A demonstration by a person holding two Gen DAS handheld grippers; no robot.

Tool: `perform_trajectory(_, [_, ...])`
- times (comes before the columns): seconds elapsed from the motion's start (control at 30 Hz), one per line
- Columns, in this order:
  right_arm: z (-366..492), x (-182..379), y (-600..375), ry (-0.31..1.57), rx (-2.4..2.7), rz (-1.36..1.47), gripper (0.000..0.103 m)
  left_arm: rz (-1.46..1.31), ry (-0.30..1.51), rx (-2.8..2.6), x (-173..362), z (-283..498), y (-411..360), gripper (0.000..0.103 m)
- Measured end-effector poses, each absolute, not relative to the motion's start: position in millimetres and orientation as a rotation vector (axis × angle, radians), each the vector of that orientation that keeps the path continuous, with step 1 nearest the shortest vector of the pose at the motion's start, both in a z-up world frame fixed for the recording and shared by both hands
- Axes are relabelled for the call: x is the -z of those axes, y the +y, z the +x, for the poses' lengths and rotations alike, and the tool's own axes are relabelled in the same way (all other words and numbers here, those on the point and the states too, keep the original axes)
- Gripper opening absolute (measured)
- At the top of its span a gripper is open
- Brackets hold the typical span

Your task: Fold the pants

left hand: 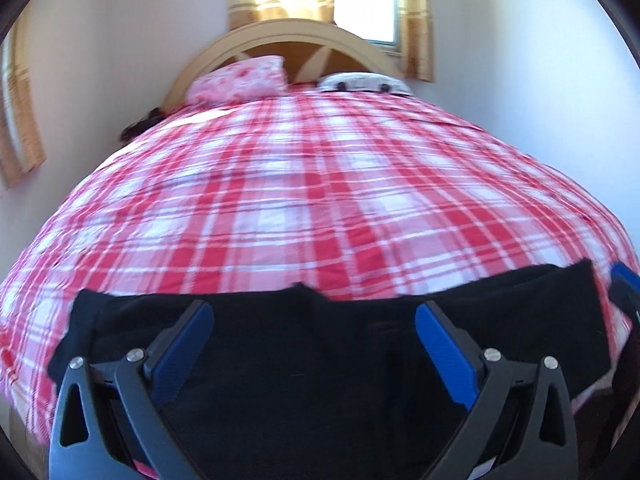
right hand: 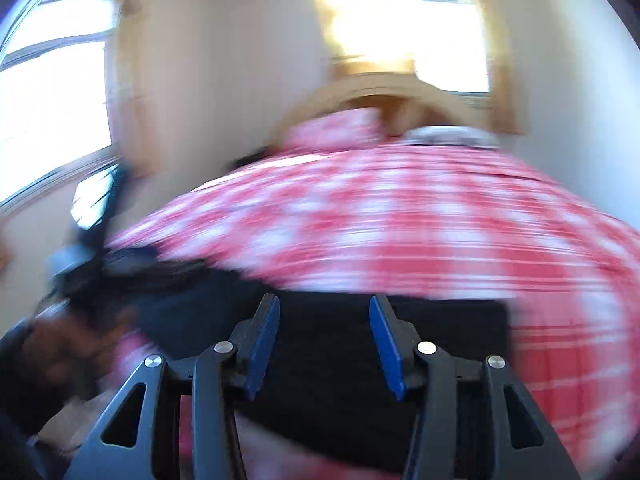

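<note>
Black pants [left hand: 312,344] lie flat on the near end of a bed with a red and white plaid cover [left hand: 320,184]. My left gripper [left hand: 314,312] is open wide just above the pants, with nothing between its blue pads. My right gripper [right hand: 324,306] is open over the same pants [right hand: 328,360], its view blurred by motion. The right gripper's blue tip [left hand: 624,280] shows at the right edge of the left wrist view. The left gripper [right hand: 88,248] shows blurred at the left of the right wrist view.
A pink floral pillow [left hand: 240,84] and a white pillow [left hand: 364,82] lie against the curved wooden headboard [left hand: 296,36]. A bright window with gold curtains [left hand: 416,20] is behind it. White walls flank the bed. Another window [right hand: 48,92] is on the left.
</note>
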State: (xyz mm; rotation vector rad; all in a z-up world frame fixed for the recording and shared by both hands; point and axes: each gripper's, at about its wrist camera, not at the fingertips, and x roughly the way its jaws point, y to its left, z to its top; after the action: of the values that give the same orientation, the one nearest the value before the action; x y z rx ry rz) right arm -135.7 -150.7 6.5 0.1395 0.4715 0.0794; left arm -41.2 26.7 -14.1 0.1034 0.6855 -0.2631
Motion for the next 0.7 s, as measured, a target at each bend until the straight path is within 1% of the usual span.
perform_trajectory(0.13, [-131.7,-2.7,-205.0,0.502,0.032,0.218,0.049,0.13,0.671,0.35,12.7,-50.2,-14.7,0.103])
perform_trajectory(0.2, [-129.5,-0.4,-217.5,0.498,0.046,0.234,0.049,0.16,0.671,0.354,18.0,-51.3,-30.0,0.103])
perform_trajectory(0.27, [-116.7,8.7,-224.1,0.533,0.056,0.257,0.049,0.2,0.706,0.316,31.1,-46.6,-40.1,0.103])
perform_trajectory(0.4, [-80.4,53.0,-233.8,0.649,0.039,0.324,0.05,0.176,0.813,0.286,54.9,-36.8,-34.0,0.103])
perform_trajectory(0.47, [-82.4,57.7,-235.6,0.6,0.042,0.323,0.05,0.121,0.858,0.289,63.7,-33.1,-24.3,0.103])
perform_trajectory(0.57, [-83.0,53.5,-231.6,0.604,0.053,0.286,0.05,0.019,0.905,0.32,66.8,-25.9,-12.2,0.103])
perform_trajectory(0.63, [-90.5,44.5,-233.4,0.587,0.058,0.31,0.05,0.03,0.895,0.313,66.9,-28.8,-14.9,0.103])
perform_trajectory(0.7, [-108.5,31.5,-230.6,0.515,0.039,0.334,0.049,0.051,0.885,0.309,67.4,-31.4,-18.4,0.103])
